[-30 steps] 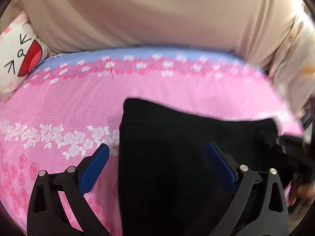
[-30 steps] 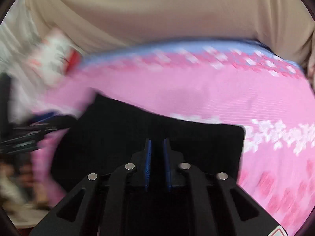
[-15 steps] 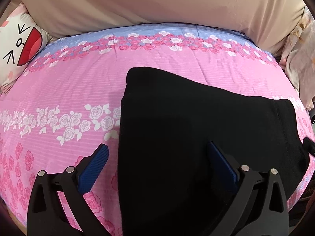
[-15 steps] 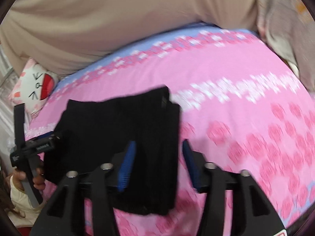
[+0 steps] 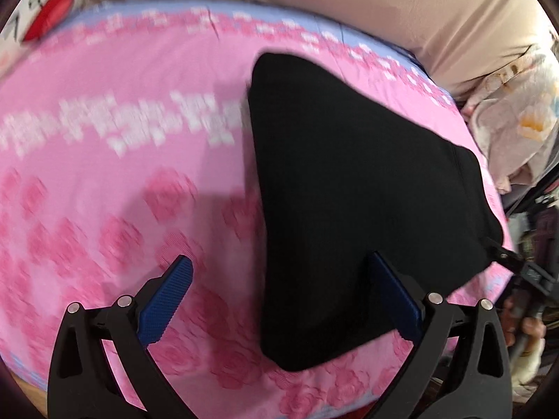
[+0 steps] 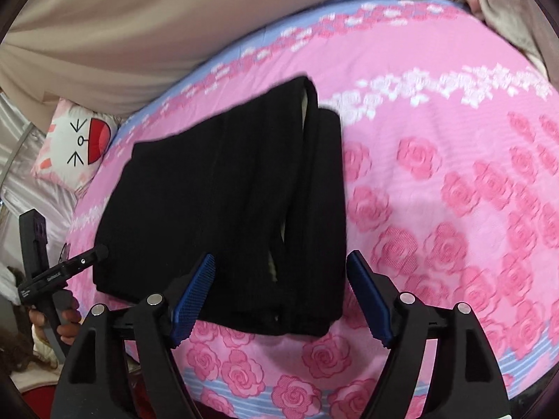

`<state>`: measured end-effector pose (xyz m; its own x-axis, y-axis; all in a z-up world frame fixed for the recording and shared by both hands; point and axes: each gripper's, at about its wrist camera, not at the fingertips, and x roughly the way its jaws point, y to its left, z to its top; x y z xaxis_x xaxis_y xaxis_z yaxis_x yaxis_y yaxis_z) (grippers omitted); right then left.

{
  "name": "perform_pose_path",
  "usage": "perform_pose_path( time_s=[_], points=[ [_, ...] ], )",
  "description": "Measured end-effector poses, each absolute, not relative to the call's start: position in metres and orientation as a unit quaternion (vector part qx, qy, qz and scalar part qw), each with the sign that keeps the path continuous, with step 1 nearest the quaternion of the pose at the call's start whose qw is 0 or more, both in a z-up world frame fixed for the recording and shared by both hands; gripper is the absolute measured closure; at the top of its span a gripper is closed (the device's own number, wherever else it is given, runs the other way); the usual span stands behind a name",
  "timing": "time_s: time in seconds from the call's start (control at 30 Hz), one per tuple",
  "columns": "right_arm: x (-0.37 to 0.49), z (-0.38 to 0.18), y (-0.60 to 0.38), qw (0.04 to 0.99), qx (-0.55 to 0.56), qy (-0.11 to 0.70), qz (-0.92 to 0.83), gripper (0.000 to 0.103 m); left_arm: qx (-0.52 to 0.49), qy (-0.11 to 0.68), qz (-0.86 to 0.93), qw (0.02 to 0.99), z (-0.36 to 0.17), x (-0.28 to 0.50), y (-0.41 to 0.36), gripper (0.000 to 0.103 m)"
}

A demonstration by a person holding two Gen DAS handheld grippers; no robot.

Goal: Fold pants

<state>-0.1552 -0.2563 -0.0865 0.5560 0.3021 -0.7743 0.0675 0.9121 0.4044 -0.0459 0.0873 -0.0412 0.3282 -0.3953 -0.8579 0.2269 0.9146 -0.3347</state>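
Pants: black knit pants (image 6: 223, 195) folded into a compact, roughly rectangular stack, several layers thick.
Pants surface: matte and dark, with faint lengthwise seams or ribs; the top layer lies fairly smooth.
Pants edges: in the right wrist view the layered edges show along the stack's right side, with a pale sliver of lining between layers; in the left wrist view the pants (image 5: 353, 188) read as one flat dark slab with a seam near its far right corner.
Pants place: lying flat on the bed, near the edge closest to the cameras.
Bed: pink bedsheet printed with roses and a band of white flowers, blue striped border (image 6: 436, 181); the same sheet (image 5: 115, 160) is blurred in the left wrist view.
Left hand-held gripper: black frame with blue ribbed pads (image 5: 279, 300), jaws spread wide, above the pants' near left edge; nothing gripped.
Right hand-held gripper: same build (image 6: 281, 295), jaws opening, standing either side of the stack's near edge; pads not pressing on the cloth.
Background: white cartoon-face cushion with a red mouth (image 6: 77, 143) at the bed's far left; beige fabric (image 6: 146, 28) behind the bed.
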Motion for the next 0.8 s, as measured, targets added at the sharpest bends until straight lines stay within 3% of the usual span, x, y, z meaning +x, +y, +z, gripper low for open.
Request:
perform_pose_path(
  time_s=[0.33,0.43,0.57,0.6,0.63,0.67,0.8],
  points=[
    [-0.16,-0.101,-0.267,0.842,0.285,0.439,0.133,0.017,-0.062,0.537,-0.236,0.807,-0.046,-0.044,0.049,0.005],
    [-0.154,-0.1,-0.262,0.85,0.272,0.431,0.134,0.019,-0.055,0.525,-0.245,0.813,-0.047,-0.042,0.035,0.014],
    [-0.141,-0.102,-0.257,0.857,0.269,0.419,0.13,0.05,-0.07,0.519,-0.239,0.817,-0.045,-0.033,0.029,0.036],
    [-0.139,-0.103,-0.257,0.856,0.278,0.415,0.135,0.058,-0.078,0.518,-0.24,0.817,-0.044,-0.03,0.032,0.047],
    [-0.137,-0.102,-0.257,0.855,0.283,0.412,0.137,0.061,-0.082,0.517,-0.24,0.817,-0.042,-0.029,0.033,0.058],
    [-0.137,-0.098,-0.255,0.858,0.277,0.41,0.138,0.064,-0.086,0.516,-0.241,0.817,-0.039,-0.028,0.034,0.063],
    [-0.146,-0.078,-0.247,0.866,0.266,0.398,0.147,0.068,-0.083,0.509,-0.254,0.818,-0.023,-0.037,0.038,0.07]
  ],
)
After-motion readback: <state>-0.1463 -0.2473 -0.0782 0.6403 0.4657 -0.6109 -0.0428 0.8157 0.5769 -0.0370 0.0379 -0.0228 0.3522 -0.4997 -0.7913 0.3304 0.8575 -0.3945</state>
